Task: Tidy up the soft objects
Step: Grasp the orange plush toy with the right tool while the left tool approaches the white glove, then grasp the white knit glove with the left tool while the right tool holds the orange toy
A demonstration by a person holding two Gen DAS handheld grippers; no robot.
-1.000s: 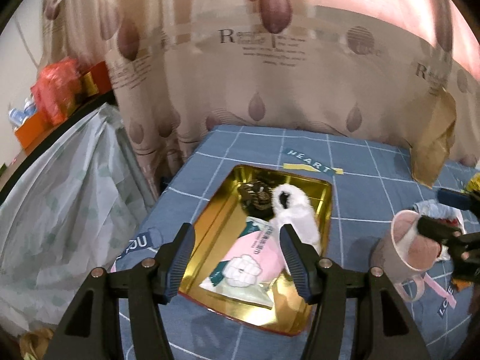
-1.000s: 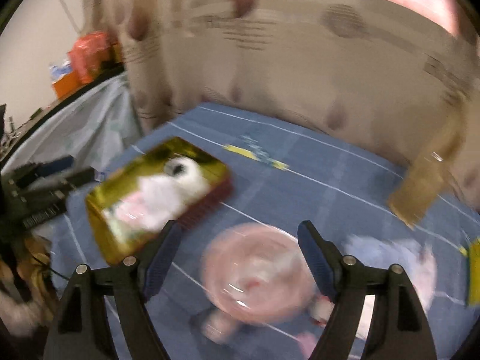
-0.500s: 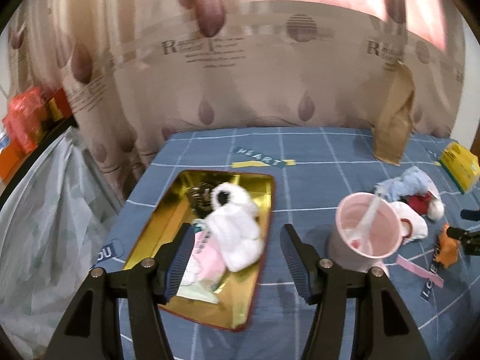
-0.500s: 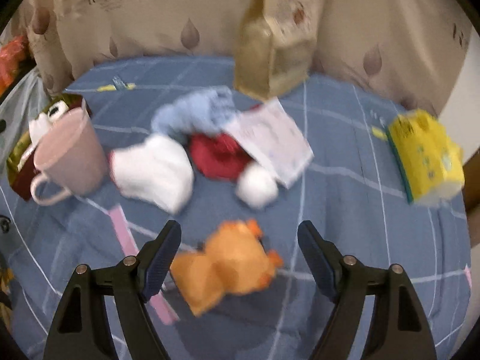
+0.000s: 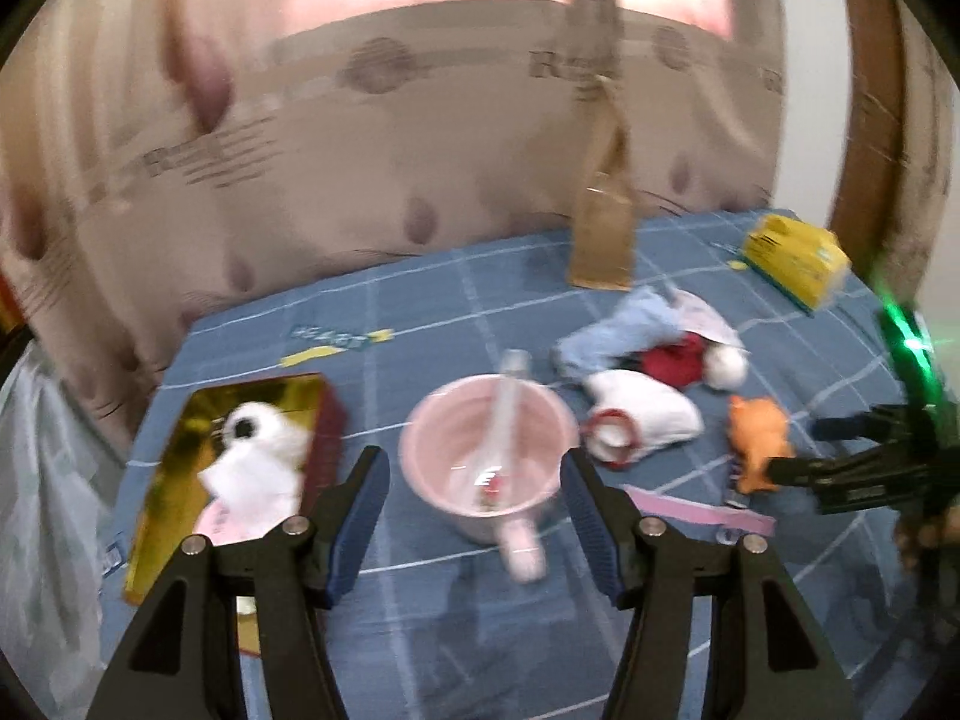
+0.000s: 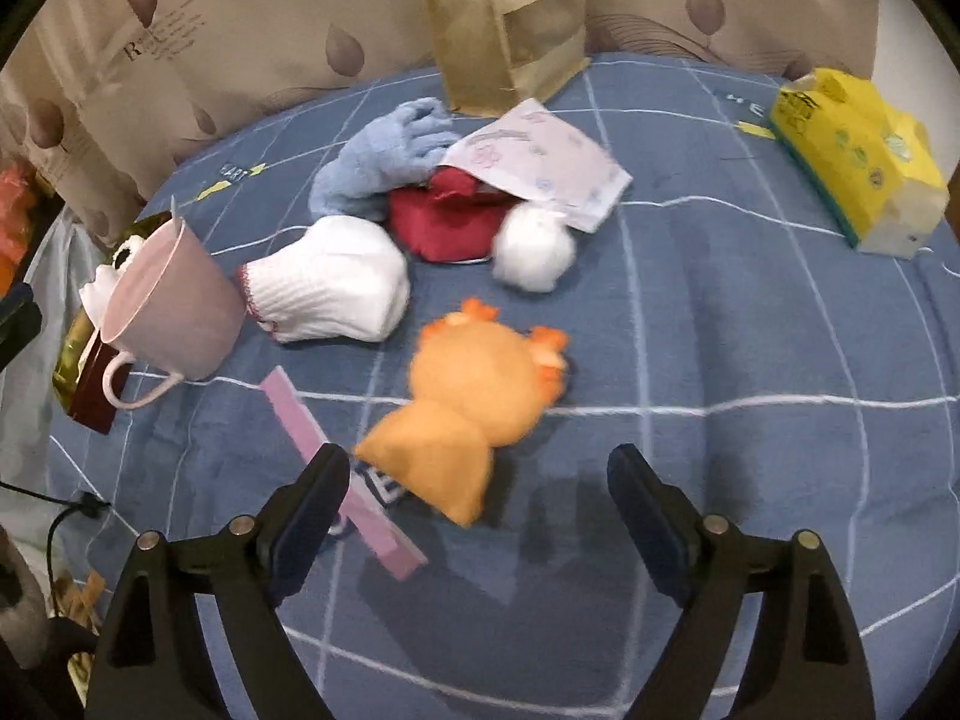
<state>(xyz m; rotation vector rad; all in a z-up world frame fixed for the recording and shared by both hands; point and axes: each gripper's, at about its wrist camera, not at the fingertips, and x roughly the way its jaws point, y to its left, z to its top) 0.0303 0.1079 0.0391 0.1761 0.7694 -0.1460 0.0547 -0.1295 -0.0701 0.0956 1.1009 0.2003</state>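
Observation:
An orange plush toy [image 6: 474, 396] lies on the blue cloth just ahead of my open, empty right gripper [image 6: 480, 510]; it also shows in the left wrist view [image 5: 757, 438]. Behind it lie a white sock [image 6: 327, 288], a red hat with a white pompom [image 6: 456, 222], and a light blue cloth [image 6: 384, 156]. A gold tray [image 5: 180, 468] at the left holds a white fluffy item [image 5: 258, 456]. My left gripper [image 5: 474, 516] is open and empty, above a pink mug [image 5: 486, 462]. The right gripper shows in the left wrist view [image 5: 798, 450].
A pink mug with a spoon [image 6: 168, 312] stands beside the tray. A brown paper bag [image 6: 504, 18] stands at the back by the curtain. A yellow tissue pack [image 6: 858, 150] lies at the right. A pink strip [image 6: 342, 468] and a printed sheet [image 6: 540, 162] lie on the cloth.
Both views swung right, away from the tray. The left gripper now faces the mug. The right gripper drew nearer the orange plush toy. Both stayed open.

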